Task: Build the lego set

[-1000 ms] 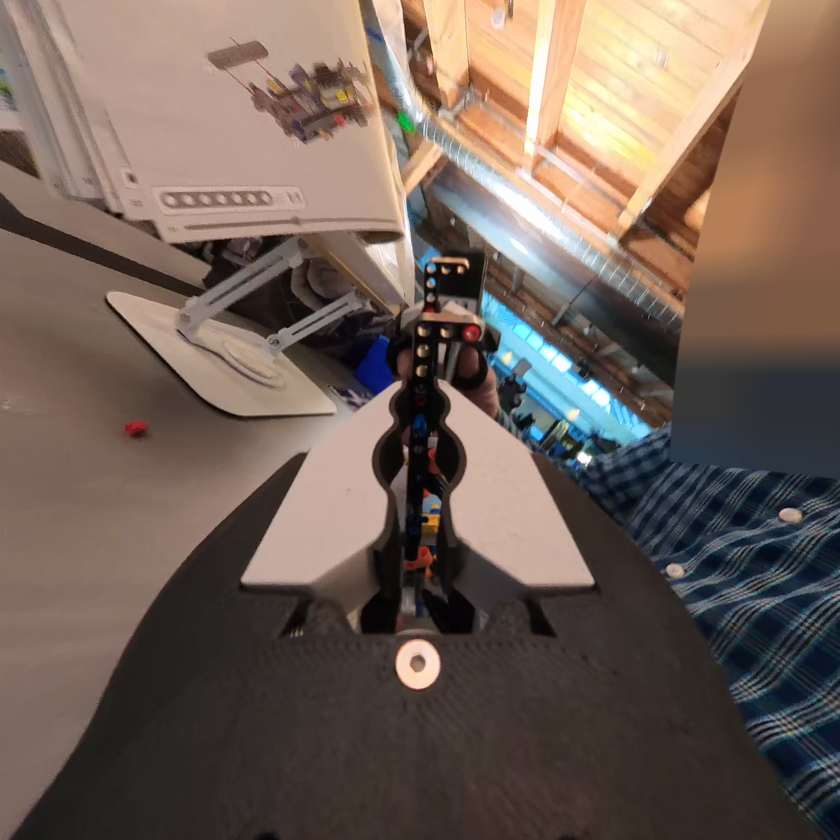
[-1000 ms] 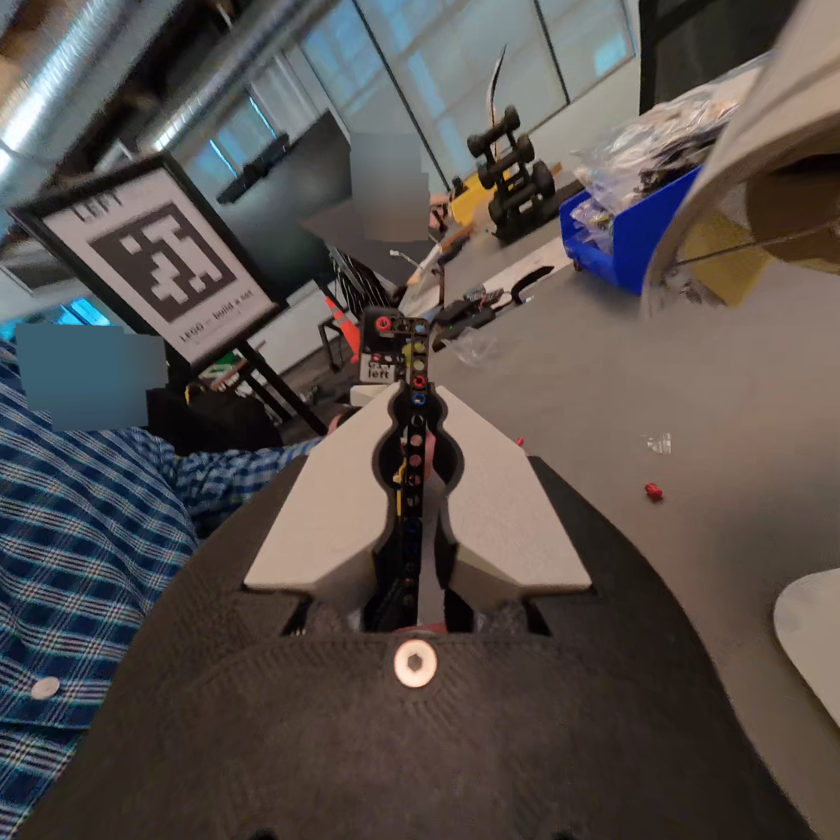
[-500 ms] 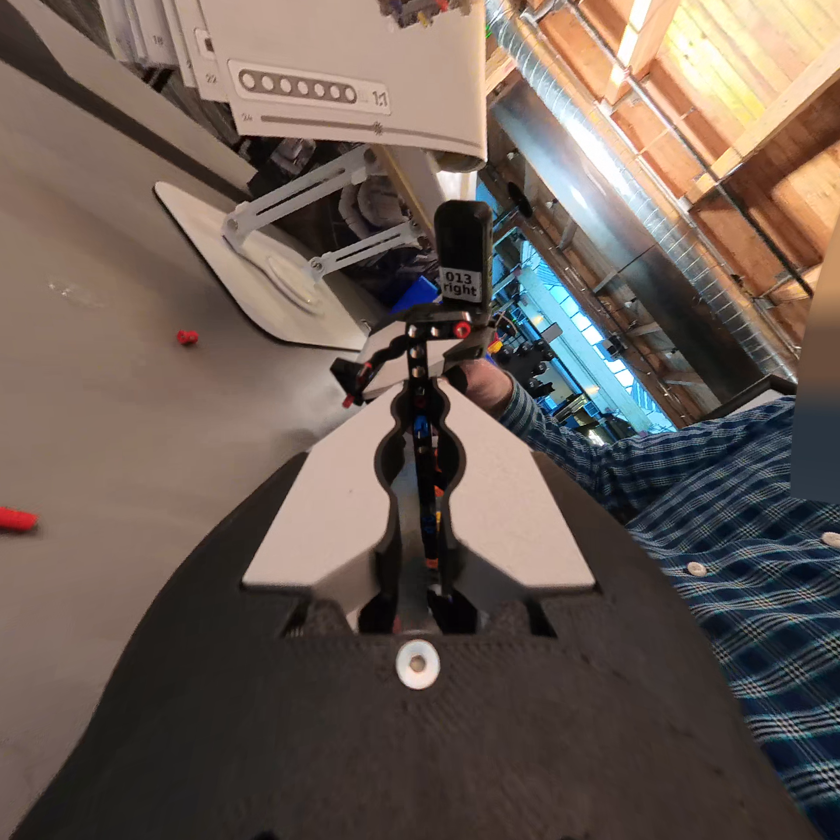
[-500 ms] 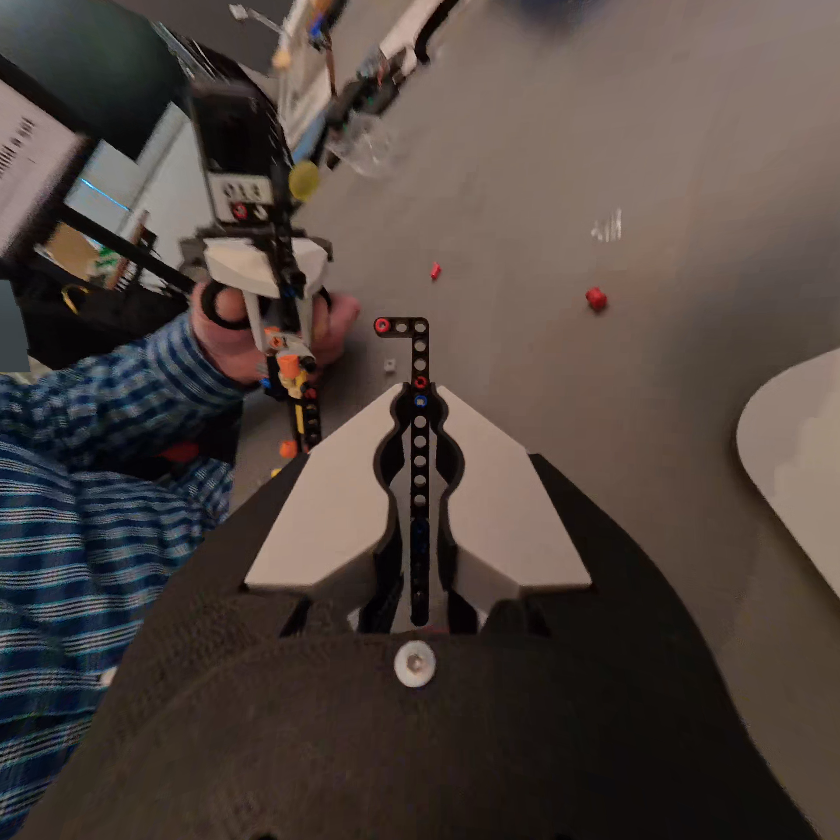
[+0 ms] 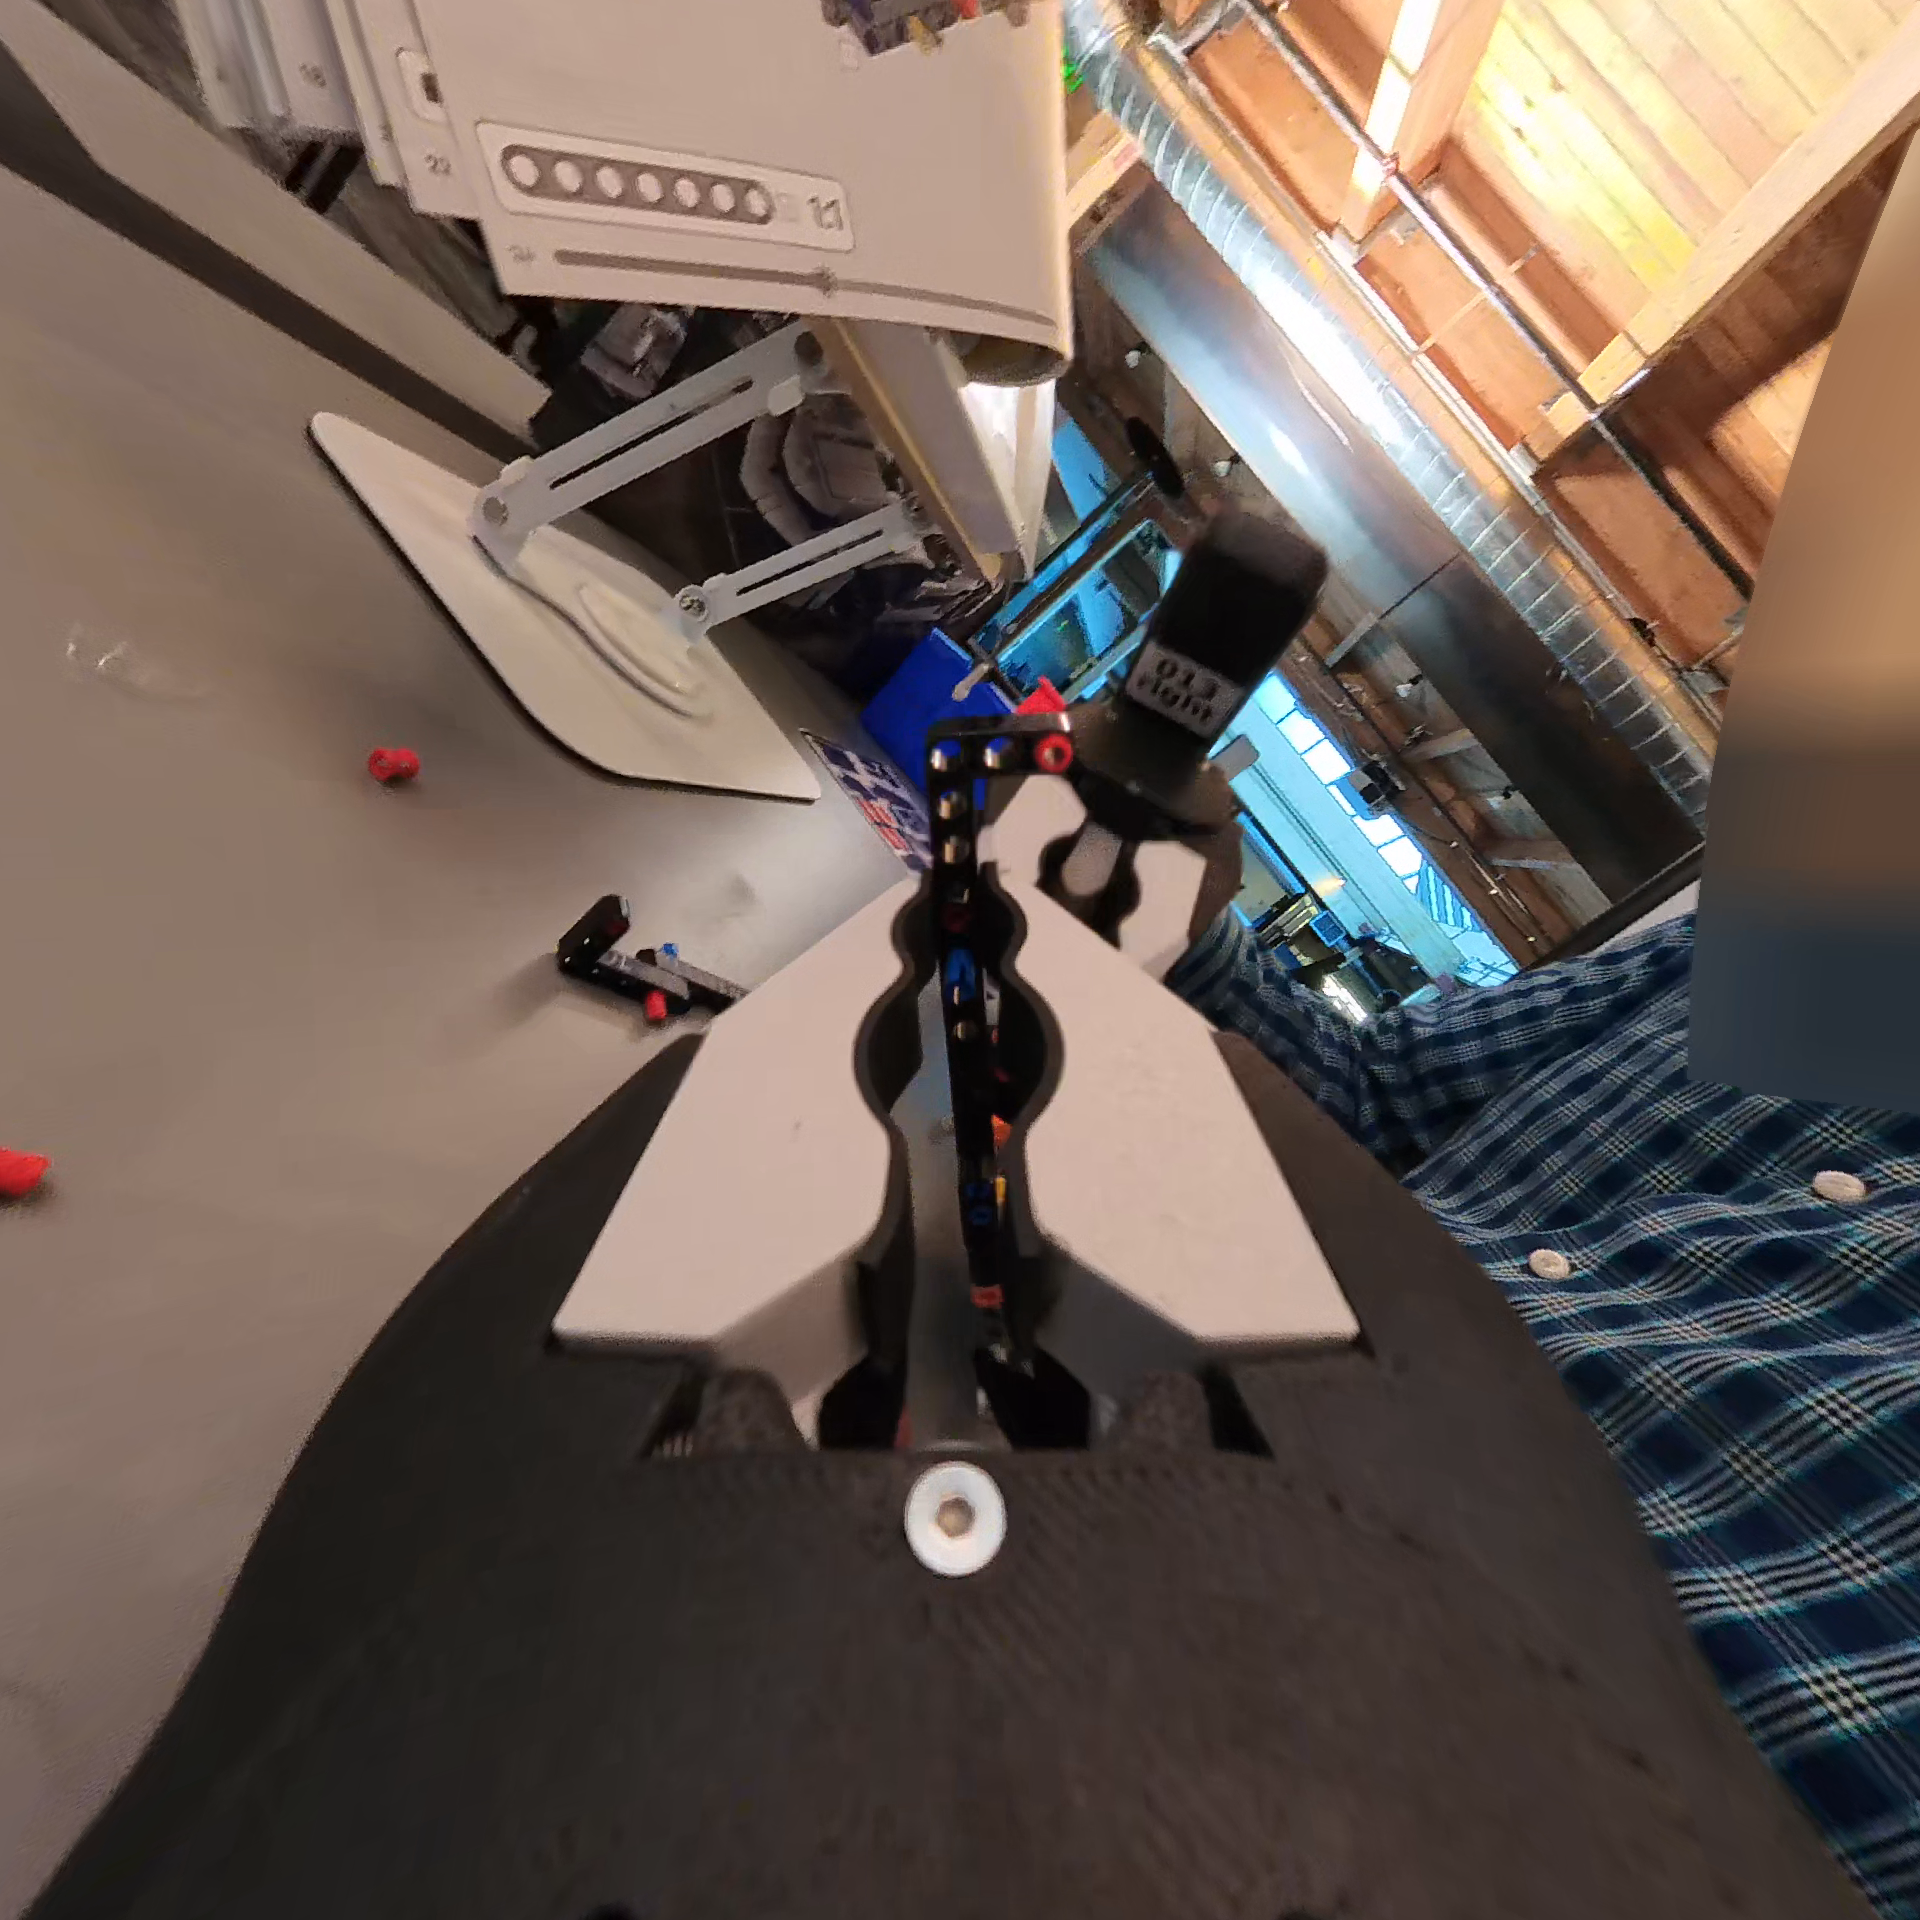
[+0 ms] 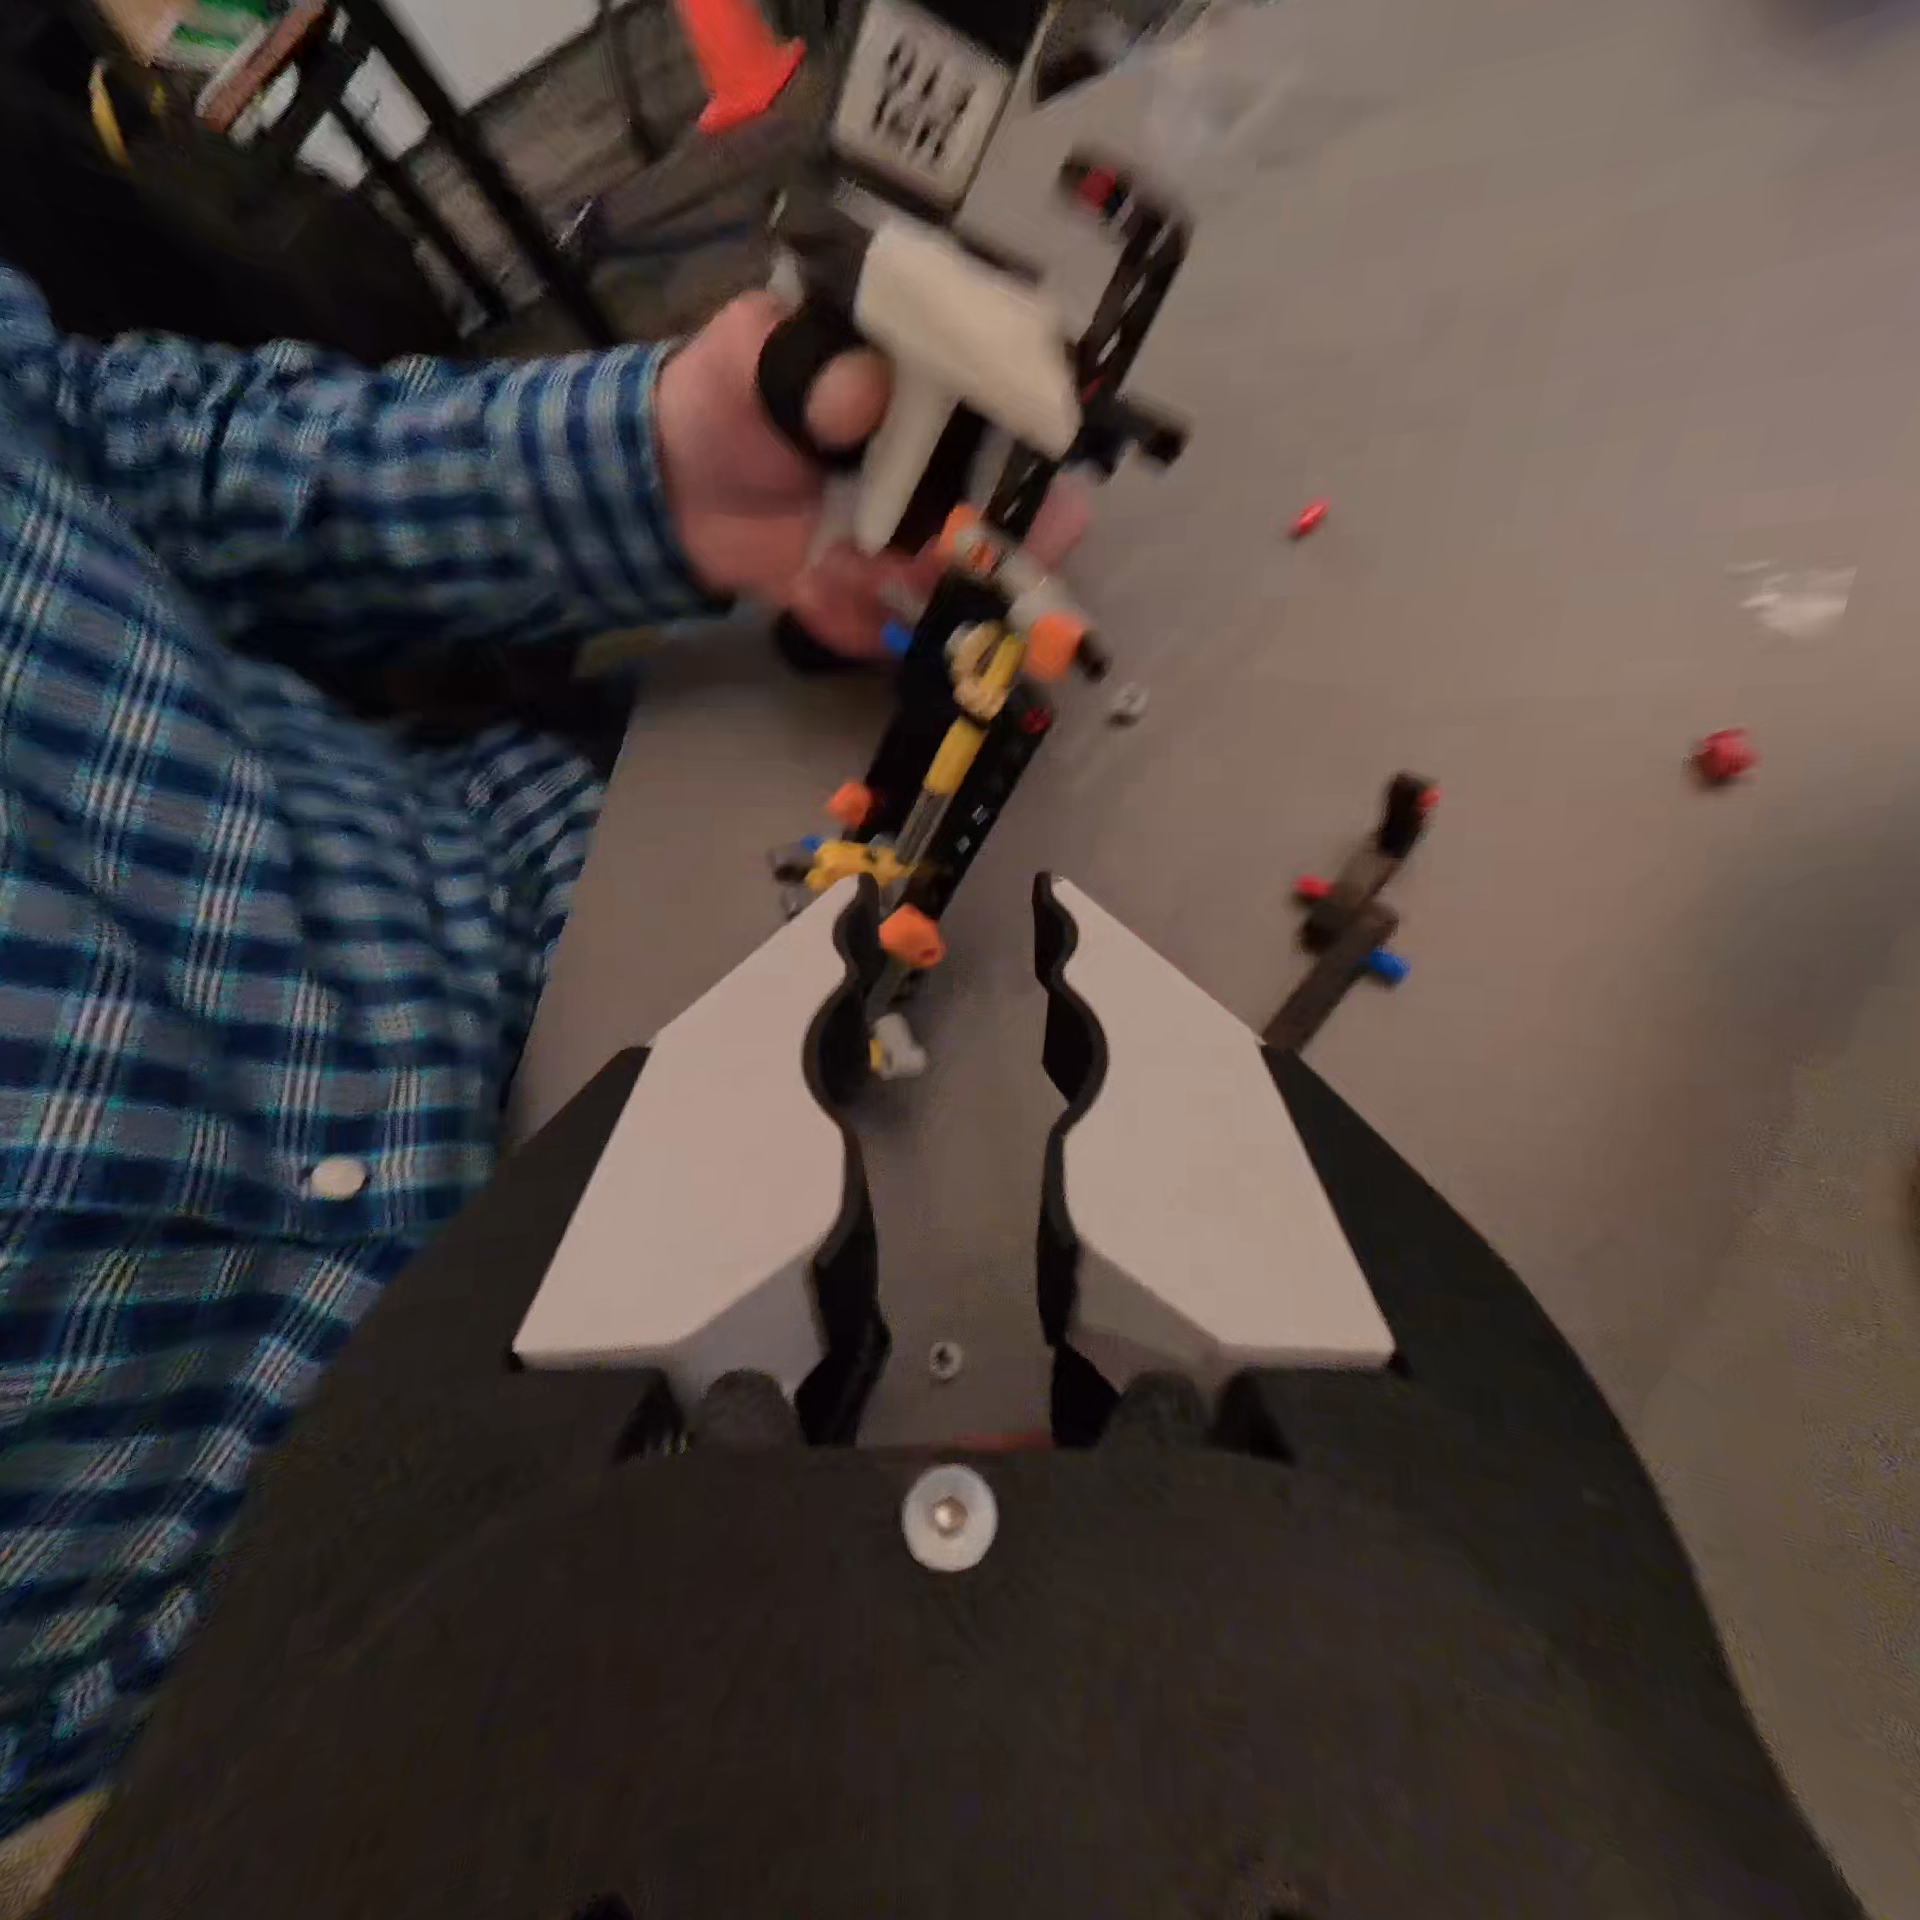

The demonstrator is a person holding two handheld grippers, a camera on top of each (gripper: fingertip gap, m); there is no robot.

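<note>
The left tool (image 5: pixel 961 904) has pale grey fingers on a black body; the black beam (image 5: pixel 961 935) it carries shows red and blue pins. The worktop (image 5: pixel 208 935) is plain grey, dotted with red pegs (image 5: pixel 393 764). The shirt sleeve (image 6: pixel 260 623) is plaid — dark blue with white. The assembly (image 6: pixel 966 748) is black with yellow and orange bits.

Bare grey tabletop (image 6: pixel 1558 1195) lies ahead of the gaping right gripper (image 6: pixel 945 883), hemmed by the multicoloured lego assembly (image 6: pixel 956 769) leftward and a loose black beam (image 6: pixel 1351 914) rightward.
</note>
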